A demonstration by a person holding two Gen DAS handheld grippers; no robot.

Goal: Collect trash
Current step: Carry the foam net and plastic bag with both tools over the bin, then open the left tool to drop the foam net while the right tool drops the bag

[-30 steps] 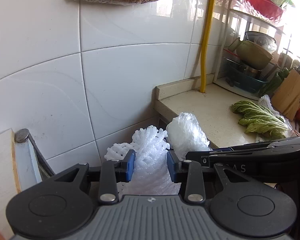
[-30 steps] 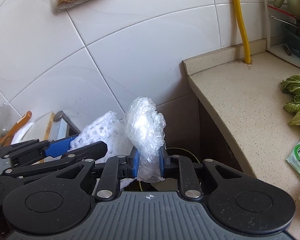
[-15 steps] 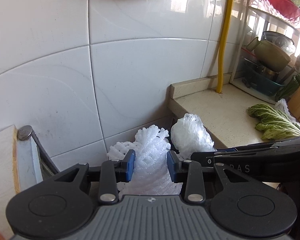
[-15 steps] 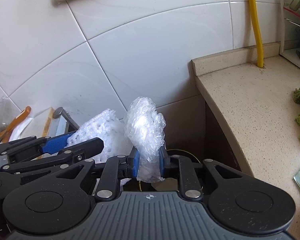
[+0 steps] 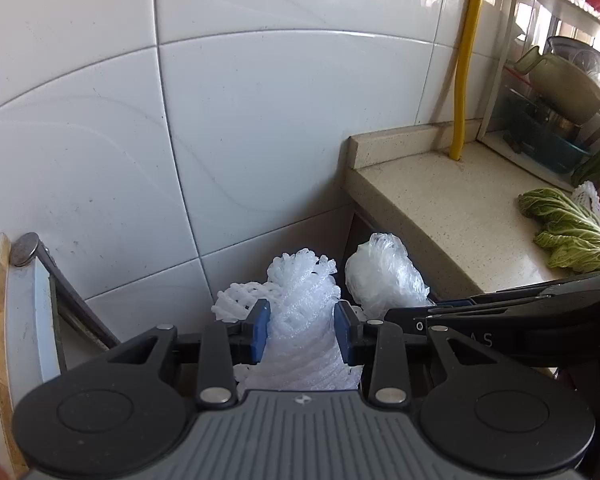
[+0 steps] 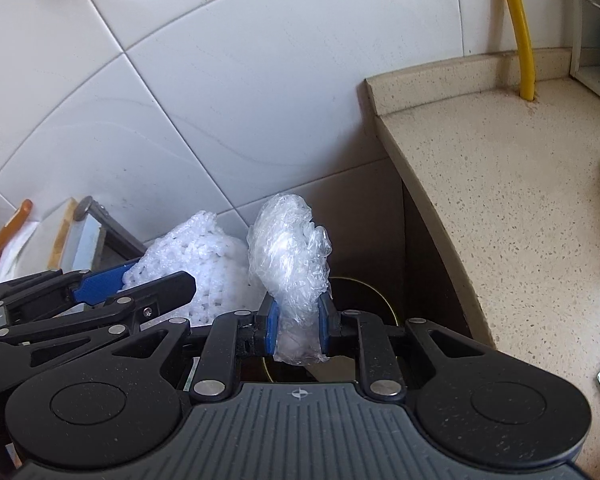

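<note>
My left gripper [image 5: 301,332] is shut on a white foam fruit net [image 5: 304,300], which also shows in the right wrist view [image 6: 204,264]. My right gripper [image 6: 296,324] is shut on a crumpled clear plastic wrap [image 6: 290,256], which also shows in the left wrist view [image 5: 384,276]. Both grippers hang side by side in the gap left of the counter's end, in front of the tiled wall. Below the right gripper a dark round opening with a yellow rim [image 6: 364,292] shows; what it belongs to is hidden.
A speckled beige counter [image 5: 440,196] stands to the right, with a yellow pipe [image 5: 466,64], a dish rack [image 5: 556,92] and green cabbage leaves [image 5: 568,228]. A white tiled wall [image 5: 240,120] is ahead. A board and metal frame [image 5: 28,280] stand to the left.
Both grippers have moved left and down off the counter toward the gap by the wall, still holding their trash. The hanging bag of grain has left the top of view.
</note>
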